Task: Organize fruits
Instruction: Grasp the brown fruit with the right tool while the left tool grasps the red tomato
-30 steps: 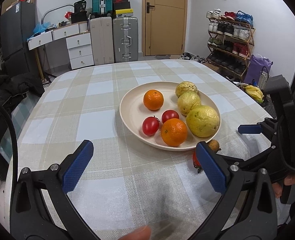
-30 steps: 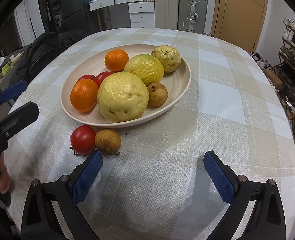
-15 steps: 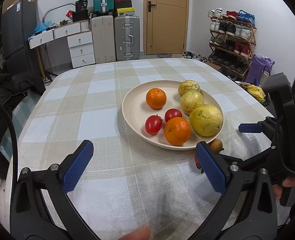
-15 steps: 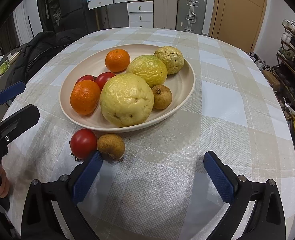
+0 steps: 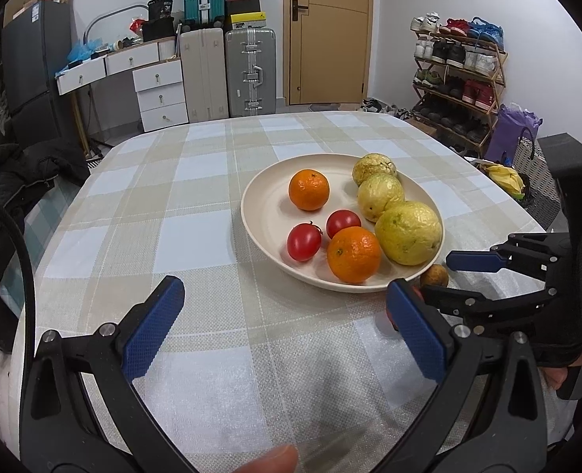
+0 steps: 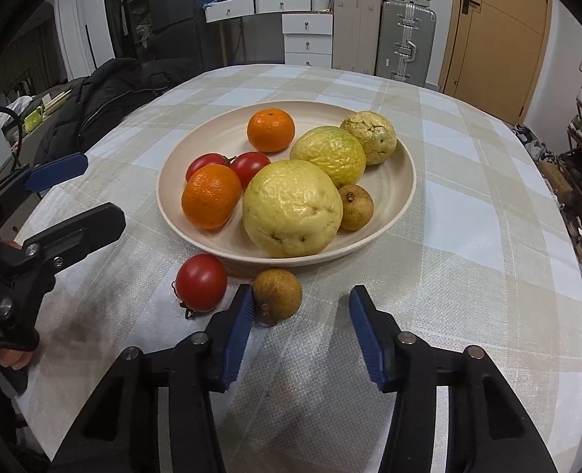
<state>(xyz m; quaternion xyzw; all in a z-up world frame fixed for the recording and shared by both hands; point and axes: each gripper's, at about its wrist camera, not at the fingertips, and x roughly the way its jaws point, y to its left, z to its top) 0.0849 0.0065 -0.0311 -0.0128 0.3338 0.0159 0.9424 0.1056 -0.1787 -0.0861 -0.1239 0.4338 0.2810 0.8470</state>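
- Plate [image 6: 403,193] near the tabletop's middle, already loaded: two oranges, two tomatoes, three yellow-green fruits, one small brown fruit.
- Left outside, just beside the plate's near rim: a tomato [image 6: 201,282] and a brown fruit [image 6: 277,294].
- Right gripper [image 6: 296,329] fingers closing, not yet clamped; brown fruit touches the left finger only.
- Left gripper [image 5: 283,329] fingers wide apart, nothing held.
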